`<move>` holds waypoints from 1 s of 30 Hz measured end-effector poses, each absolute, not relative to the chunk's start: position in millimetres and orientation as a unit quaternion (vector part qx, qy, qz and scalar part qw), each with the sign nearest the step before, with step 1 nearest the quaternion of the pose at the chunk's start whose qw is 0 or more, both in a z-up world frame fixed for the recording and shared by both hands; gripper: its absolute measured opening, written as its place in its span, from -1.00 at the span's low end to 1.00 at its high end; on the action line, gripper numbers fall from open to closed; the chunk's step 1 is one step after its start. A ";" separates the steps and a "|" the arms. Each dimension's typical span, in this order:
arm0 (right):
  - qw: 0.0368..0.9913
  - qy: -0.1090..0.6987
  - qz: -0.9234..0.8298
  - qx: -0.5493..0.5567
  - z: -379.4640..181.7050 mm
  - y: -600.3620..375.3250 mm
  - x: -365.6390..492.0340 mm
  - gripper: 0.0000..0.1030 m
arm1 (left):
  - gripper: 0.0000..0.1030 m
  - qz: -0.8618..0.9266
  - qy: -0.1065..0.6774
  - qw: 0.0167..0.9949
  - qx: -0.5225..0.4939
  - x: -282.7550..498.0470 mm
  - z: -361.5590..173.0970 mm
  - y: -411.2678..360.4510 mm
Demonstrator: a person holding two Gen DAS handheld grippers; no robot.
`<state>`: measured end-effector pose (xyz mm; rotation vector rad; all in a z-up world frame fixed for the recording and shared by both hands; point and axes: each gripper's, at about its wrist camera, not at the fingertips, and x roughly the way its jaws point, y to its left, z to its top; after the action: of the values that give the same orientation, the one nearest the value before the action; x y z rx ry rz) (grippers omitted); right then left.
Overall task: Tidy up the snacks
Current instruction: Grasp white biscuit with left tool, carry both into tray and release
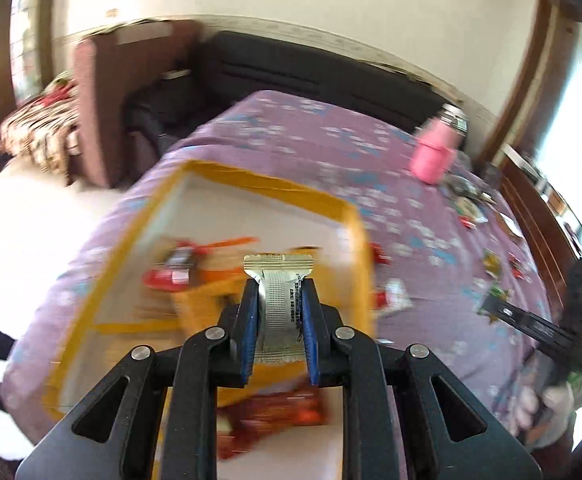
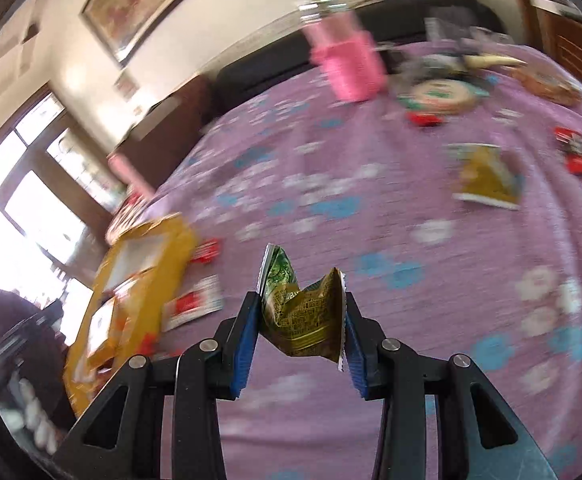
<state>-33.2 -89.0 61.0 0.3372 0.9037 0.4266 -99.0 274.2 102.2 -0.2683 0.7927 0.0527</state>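
Observation:
My left gripper [image 1: 280,292] is shut on a silver snack packet [image 1: 279,300] and hangs over a yellow divided box [image 1: 251,178] that holds red and orange packets. The right gripper [image 2: 302,300] is shut on a crumpled green-and-gold snack packet [image 2: 303,312] above the purple flowered cloth [image 2: 371,160]. In the right wrist view the yellow box [image 2: 147,252] lies at the left. Loose snacks remain on the cloth: a gold packet [image 2: 489,176] and small red ones [image 2: 577,154]. The right gripper [image 1: 499,312] also shows in the left wrist view, at the right edge.
A pink bottle [image 1: 437,146] stands at the far side of the table, with a round green-and-tan tin [image 2: 435,98] next to it. A red-and-white packet [image 2: 193,304] lies beside the box. A black sofa [image 1: 291,68] stands behind the table.

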 end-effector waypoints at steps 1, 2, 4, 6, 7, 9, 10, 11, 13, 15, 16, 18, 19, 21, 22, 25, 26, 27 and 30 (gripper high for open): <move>0.861 0.433 0.220 0.153 66.4 -71.7 -35.9 -0.22 | -0.67 0.031 0.386 0.912 -0.137 -100.4 97.3 283.2; 0.858 0.434 0.231 0.147 70.5 -58.4 -38.5 -0.22 | -0.66 0.037 0.389 0.909 -0.145 -102.4 89.9 293.2; 0.848 0.440 0.267 0.125 80.9 -14.5 -45.0 -0.23 | -0.66 0.042 0.396 0.904 -0.159 -104.9 76.7 304.0; 0.841 0.444 0.291 0.106 85.7 18.1 -50.5 -0.23 | -0.66 0.045 0.402 0.897 -0.177 -108.5 62.3 312.6; 0.837 0.447 0.303 0.091 87.4 40.0 -54.8 -0.23 | -0.66 0.048 0.404 0.896 -0.179 -109.6 57.6 313.4; 0.830 0.453 0.319 0.065 87.4 74.0 -61.1 -0.23 | -0.66 0.060 0.405 0.894 -0.182 -112.3 50.0 319.0; 0.825 0.458 0.327 0.048 85.4 94.8 -63.5 -0.23 | -0.66 0.063 0.404 0.894 -0.183 -114.4 48.9 321.0; 0.823 0.462 0.330 0.038 83.3 108.7 -64.0 -0.23 | -0.66 0.066 0.403 0.894 -0.185 -115.6 47.5 322.1; 0.821 0.471 0.321 0.017 76.7 130.5 -62.0 -0.23 | -0.66 0.072 0.401 0.895 -0.180 -118.5 46.8 323.6; 0.826 0.478 0.299 -0.007 69.1 145.9 -58.9 -0.23 | -0.66 0.081 0.399 0.897 -0.172 -121.4 46.3 323.3; 0.830 0.479 0.285 -0.021 64.9 152.7 -55.7 -0.23 | -0.66 0.086 0.400 0.896 -0.172 -122.9 45.7 323.7; 0.833 0.477 0.278 -0.028 60.6 159.0 -52.4 -0.18 | -0.65 0.091 0.398 0.895 -0.180 -126.3 46.4 326.3; 0.833 0.476 0.280 -0.025 60.9 158.9 -51.1 -0.16 | -0.64 0.091 0.398 0.894 -0.184 -128.6 47.0 327.5; 0.836 0.473 0.279 -0.015 61.4 157.6 -49.3 -0.08 | -0.61 0.094 0.394 0.894 -0.191 -135.6 49.7 328.2; 0.836 0.470 0.283 -0.006 62.6 155.1 -48.8 -0.05 | -0.60 0.097 0.392 0.894 -0.192 -138.3 51.7 327.7; 0.844 0.454 0.285 0.005 70.8 146.9 -50.1 -0.01 | -0.36 0.109 0.377 0.899 -0.193 -150.1 60.7 323.2; 0.849 0.447 0.283 0.009 74.0 141.9 -51.7 0.01 | -0.16 0.116 0.369 0.902 -0.190 -154.9 65.1 320.3; 0.850 0.444 0.282 0.013 77.8 138.9 -53.7 0.06 | 0.01 0.124 0.363 0.905 -0.184 -158.7 69.1 316.9; 0.858 0.431 0.279 0.029 85.0 122.5 -61.4 0.09 | 0.24 0.152 0.348 0.912 -0.155 -166.5 81.4 303.0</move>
<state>-61.4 122.5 85.0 0.0612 0.9051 0.5870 -166.5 303.0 81.4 -0.3190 0.7174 0.3136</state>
